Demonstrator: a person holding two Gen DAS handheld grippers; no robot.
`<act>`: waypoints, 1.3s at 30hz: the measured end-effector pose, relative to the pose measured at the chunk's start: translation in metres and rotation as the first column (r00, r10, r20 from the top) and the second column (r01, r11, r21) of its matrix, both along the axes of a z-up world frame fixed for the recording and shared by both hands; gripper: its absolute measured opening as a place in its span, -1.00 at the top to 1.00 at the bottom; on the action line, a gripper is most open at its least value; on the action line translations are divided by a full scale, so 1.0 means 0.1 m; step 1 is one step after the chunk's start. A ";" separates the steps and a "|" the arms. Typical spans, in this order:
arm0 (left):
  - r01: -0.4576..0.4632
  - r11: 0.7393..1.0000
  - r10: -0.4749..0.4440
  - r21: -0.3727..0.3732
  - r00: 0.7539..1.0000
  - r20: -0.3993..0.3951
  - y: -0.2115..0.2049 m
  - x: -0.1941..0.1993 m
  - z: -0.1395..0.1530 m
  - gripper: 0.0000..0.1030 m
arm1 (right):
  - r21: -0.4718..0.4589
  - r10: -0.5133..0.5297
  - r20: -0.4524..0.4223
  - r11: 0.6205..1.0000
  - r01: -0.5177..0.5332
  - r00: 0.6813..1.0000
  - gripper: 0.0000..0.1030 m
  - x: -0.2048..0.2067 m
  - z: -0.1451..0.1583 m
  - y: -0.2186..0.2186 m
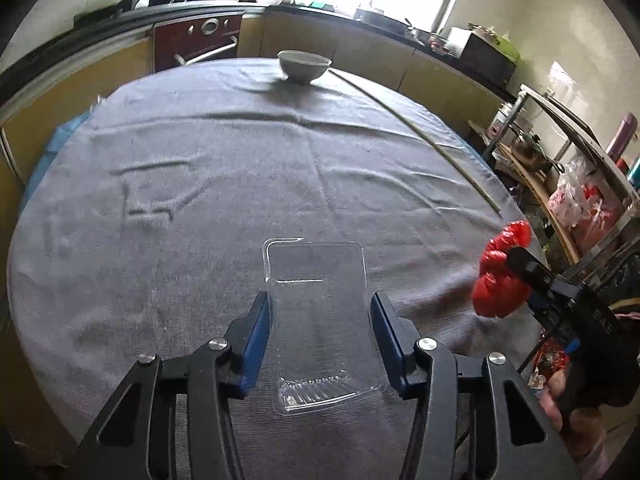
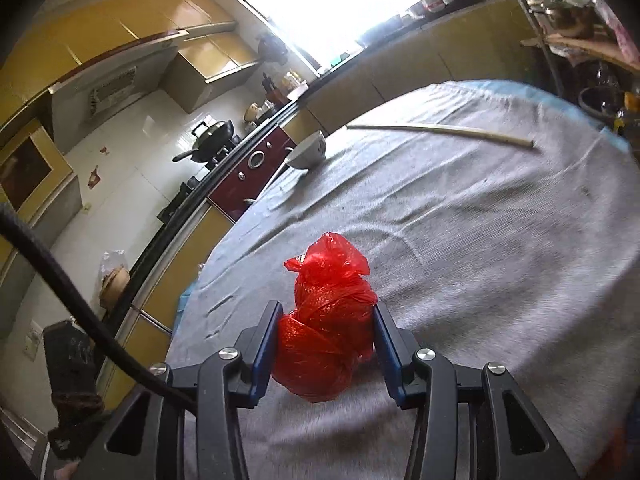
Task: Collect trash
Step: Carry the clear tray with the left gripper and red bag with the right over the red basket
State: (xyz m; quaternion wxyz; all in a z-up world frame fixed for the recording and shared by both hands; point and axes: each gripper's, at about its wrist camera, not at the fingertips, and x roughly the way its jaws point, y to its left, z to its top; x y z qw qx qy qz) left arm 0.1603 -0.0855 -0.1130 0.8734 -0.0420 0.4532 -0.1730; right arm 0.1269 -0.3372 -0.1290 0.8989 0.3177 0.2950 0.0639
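Observation:
A clear plastic tray [image 1: 316, 264] lies lengthwise between the blue pads of my left gripper [image 1: 319, 300], which press its long sides just above the grey tablecloth [image 1: 180, 168]. My right gripper [image 2: 326, 312] is shut on a crumpled red plastic bag [image 2: 332, 276], whose knotted top sticks out past the fingertips. In the left wrist view the same red bag [image 1: 498, 276] hangs at the table's right edge, pinched by the right gripper's black fingers [image 1: 520, 260]. A hand shows below it at the lower right.
A white bowl [image 1: 304, 65] stands at the table's far edge. A long thin stick [image 1: 420, 128] lies along the far right side. A metal shelf rack [image 1: 580, 200] with bags and pots stands right of the table. Kitchen counters and a stove run behind.

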 end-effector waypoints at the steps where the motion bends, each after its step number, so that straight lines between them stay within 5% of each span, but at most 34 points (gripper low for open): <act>1: 0.007 1.000 -0.007 0.003 1.000 0.010 -0.03 -0.02 0.03 -0.01 | -0.002 -0.002 0.006 1.000 0.002 1.000 0.07 -0.06 0.03 -0.02; 10: 0.097 0.992 -0.105 0.078 0.989 0.103 -0.50 -0.22 0.37 -0.01 | -0.024 -0.067 0.045 0.997 0.068 0.997 0.07 -0.55 0.27 -0.31; 20: 0.248 0.948 -0.289 0.201 0.934 0.210 -1.30 -0.57 0.64 -0.01 | -0.061 -0.173 0.060 0.982 0.177 0.983 0.06 -1.12 0.44 -0.73; 39: 0.393 0.879 -0.454 0.268 0.863 0.220 -2.15 -0.98 0.69 -0.01 | -0.081 -0.325 0.037 0.942 0.327 0.945 0.06 -1.81 0.48 -1.22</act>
